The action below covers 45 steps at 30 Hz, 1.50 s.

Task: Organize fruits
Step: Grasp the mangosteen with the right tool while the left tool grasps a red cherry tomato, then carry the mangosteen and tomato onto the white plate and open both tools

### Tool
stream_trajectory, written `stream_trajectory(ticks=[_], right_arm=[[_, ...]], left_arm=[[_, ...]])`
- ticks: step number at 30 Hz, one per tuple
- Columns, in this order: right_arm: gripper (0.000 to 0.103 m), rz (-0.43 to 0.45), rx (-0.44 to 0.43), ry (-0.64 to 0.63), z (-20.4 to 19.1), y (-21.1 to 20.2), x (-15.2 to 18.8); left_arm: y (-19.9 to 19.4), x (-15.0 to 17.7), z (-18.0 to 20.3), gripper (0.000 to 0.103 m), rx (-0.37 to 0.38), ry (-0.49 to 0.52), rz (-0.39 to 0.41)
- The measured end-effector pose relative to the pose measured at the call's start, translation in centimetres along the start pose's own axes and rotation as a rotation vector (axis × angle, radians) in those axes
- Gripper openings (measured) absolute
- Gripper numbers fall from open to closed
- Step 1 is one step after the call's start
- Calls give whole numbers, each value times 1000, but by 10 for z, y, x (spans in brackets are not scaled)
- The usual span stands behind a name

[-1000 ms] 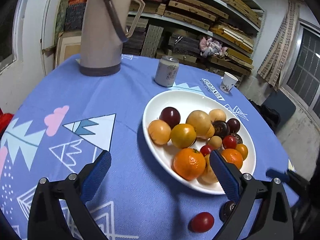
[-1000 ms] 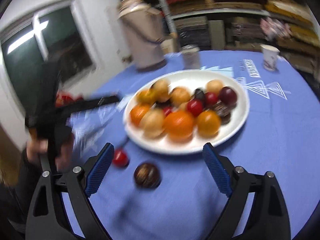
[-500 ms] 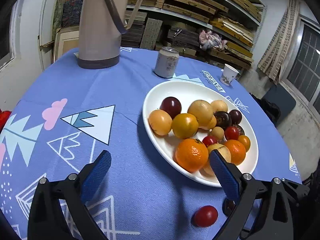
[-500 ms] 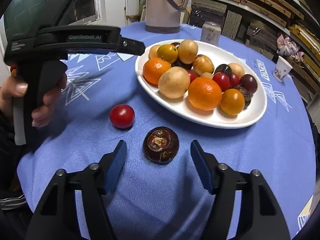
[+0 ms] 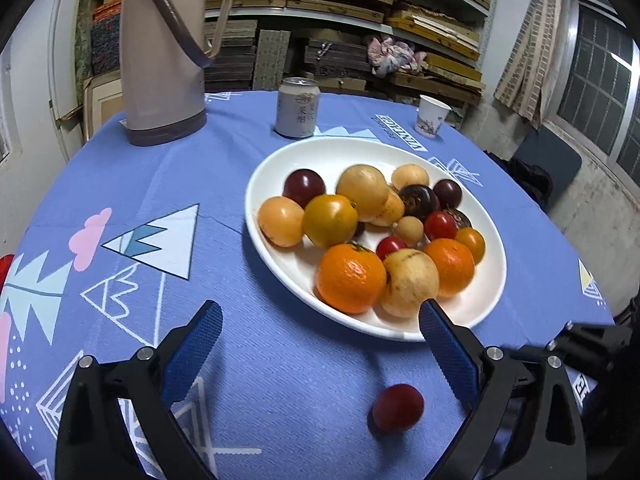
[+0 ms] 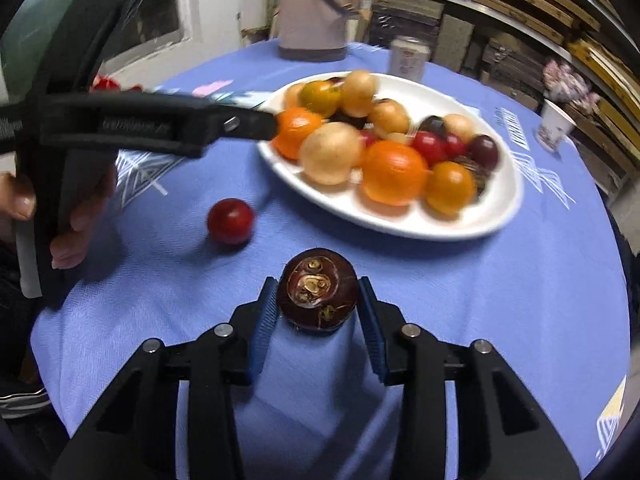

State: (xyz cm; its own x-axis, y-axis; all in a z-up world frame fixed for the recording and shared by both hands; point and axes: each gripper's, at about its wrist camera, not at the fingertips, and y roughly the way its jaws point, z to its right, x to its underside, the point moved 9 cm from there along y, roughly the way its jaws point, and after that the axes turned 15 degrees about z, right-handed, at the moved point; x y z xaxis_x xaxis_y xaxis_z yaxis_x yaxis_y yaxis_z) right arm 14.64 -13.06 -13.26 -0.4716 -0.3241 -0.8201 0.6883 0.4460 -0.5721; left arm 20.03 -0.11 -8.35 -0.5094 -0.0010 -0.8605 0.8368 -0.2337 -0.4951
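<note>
A white plate [image 5: 304,276] [image 6: 404,228] on the blue tablecloth holds several fruits: oranges, yellow and dark round fruits, small red ones. A red tomato [image 5: 397,407] [image 6: 231,221] lies on the cloth in front of the plate. My right gripper [image 6: 319,300] is shut on a dark brown mangosteen [image 6: 318,289], at or just above the cloth near the front edge. My left gripper [image 5: 320,344] is open and empty, hovering over the cloth before the plate, the tomato just right of its centre.
A beige thermos jug [image 5: 164,56], a drink can [image 5: 298,108] and a paper cup [image 5: 431,115] stand behind the plate. The left gripper's handle and hand [image 6: 80,152] fill the left of the right wrist view. Shelves of stacked boards line the wall.
My right gripper has moved in and closed its fingers around the mangosteen. My left gripper has drawn back slightly, bringing the red tomato further into its view.
</note>
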Motion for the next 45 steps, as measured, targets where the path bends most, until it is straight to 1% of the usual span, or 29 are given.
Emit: stream_trajectory(ticks=[2, 4, 7, 10, 13, 17, 18, 20, 23, 24, 25, 27, 30, 36, 40, 45], right_arm=[[39, 7, 16, 30, 12, -9, 3], [39, 6, 33, 57, 22, -17, 9], [39, 5, 44, 65, 32, -27, 17], [39, 11, 48, 84, 35, -32, 22], [39, 14, 39, 95, 30, -32, 28], [39, 11, 20, 100, 22, -28, 33], [39, 10, 20, 102, 22, -27, 33], [40, 13, 22, 109, 24, -27, 34], [40, 21, 22, 115, 25, -28, 33], [40, 22, 21, 116, 25, -29, 33], [40, 23, 19, 118, 25, -29, 33], [40, 26, 15, 123, 25, -31, 34], [40, 34, 14, 129, 26, -33, 35], [40, 50, 9, 141, 26, -34, 36], [40, 69, -19, 169, 28, -37, 35], [39, 71, -32, 149, 25, -39, 33]], left_arm=[[-1, 6, 7, 99, 15, 23, -16], [-6, 15, 17, 99, 24, 75, -26], [-16, 34, 30, 99, 39, 143, -49], [-18, 51, 38, 99, 16, 213, -87], [-16, 54, 37, 99, 16, 211, -96], [-4, 64, 23, 98, -4, 147, -177], [0, 67, 19, 93, -14, 132, -196], [-2, 65, 19, 87, -16, 133, -186], [-4, 64, 21, 73, -19, 151, -176], [-6, 63, 22, 60, -14, 156, -167], [-7, 63, 25, 44, -8, 160, -161], [-8, 62, 32, 30, 13, 169, -156], [-7, 63, 37, 30, 6, 181, -154], [-7, 61, 32, 29, 42, 103, -154], [-10, 62, 35, 29, 39, 101, -152], [-16, 58, 38, 29, 37, 92, -128]])
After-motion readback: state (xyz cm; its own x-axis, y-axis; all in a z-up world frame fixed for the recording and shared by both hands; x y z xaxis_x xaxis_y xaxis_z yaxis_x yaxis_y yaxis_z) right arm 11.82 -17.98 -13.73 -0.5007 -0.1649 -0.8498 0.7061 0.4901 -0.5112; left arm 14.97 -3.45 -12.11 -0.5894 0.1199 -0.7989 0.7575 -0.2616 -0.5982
